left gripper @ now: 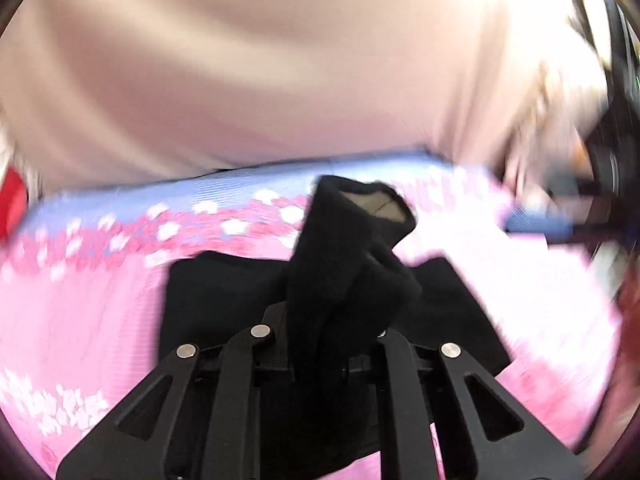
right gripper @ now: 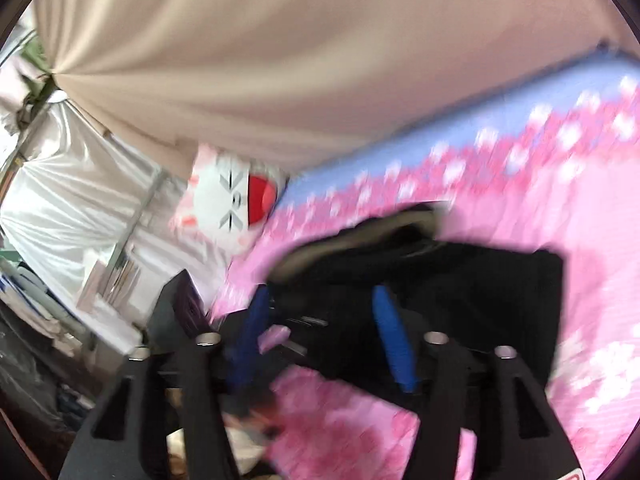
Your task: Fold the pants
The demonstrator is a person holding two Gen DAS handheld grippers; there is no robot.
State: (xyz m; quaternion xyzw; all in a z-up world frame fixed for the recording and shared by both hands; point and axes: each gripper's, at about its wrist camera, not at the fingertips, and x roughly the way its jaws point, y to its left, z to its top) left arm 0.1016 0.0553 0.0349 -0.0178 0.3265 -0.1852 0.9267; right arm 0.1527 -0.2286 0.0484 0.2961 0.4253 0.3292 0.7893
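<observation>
Left tongs (left gripper: 320,340) clamp a bunched pants (left gripper: 352,248) leg, lifted to fold over; right tongs (right gripper: 320,344) gape wide, seemingly empty, above the bed (right gripper: 580,240).

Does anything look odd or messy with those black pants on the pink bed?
Yes: the left hand-held gripper pinches a bunched, twisted wad of the black pants, its pale lining showing, while the rest lies flat on the pink sheet.
</observation>
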